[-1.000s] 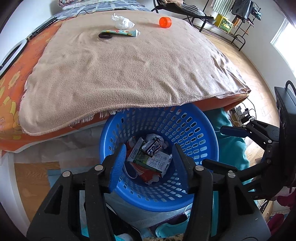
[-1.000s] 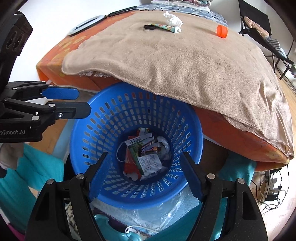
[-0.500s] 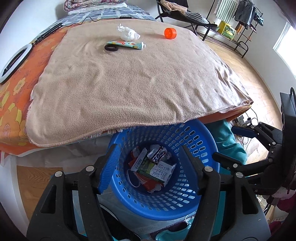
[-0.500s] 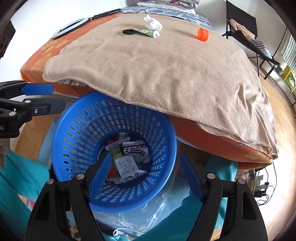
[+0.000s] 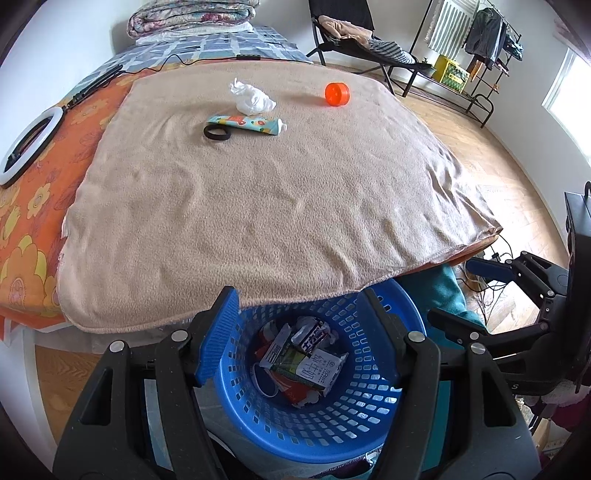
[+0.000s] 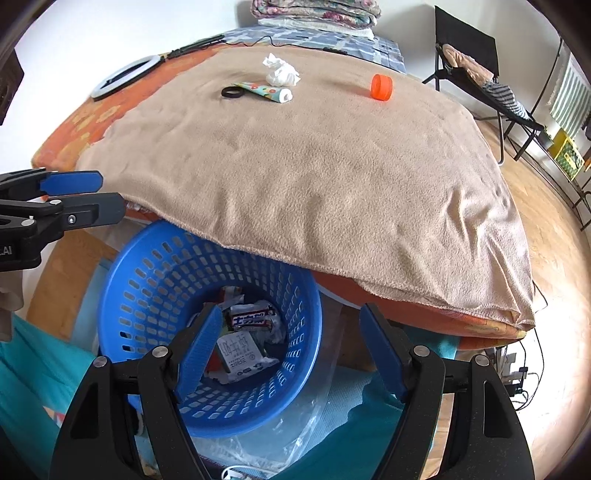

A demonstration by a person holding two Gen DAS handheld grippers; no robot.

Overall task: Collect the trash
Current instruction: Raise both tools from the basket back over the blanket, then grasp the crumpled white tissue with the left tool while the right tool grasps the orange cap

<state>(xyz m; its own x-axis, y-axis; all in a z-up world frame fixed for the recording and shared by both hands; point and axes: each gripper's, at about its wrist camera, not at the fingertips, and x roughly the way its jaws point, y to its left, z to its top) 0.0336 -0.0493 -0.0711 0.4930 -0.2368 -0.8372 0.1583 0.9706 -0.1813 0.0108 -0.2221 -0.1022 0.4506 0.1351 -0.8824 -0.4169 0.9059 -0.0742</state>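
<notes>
A blue plastic basket stands on the floor at the bed's near edge, holding cartons and wrappers. On the beige blanket, far side, lie a crumpled white tissue, a colourful tube, a black ring and an orange cap. My left gripper and right gripper are open and empty above the basket. Each shows at the edge of the other's view, the right and the left.
The bed has an orange flowered sheet with a white ring light on it. Folded bedding lies at the head. A chair and racks stand on the wooden floor to the right.
Both grippers have risen and pulled back from the basket. More of the blanket and its far items now shows. Both jaws stay open.
</notes>
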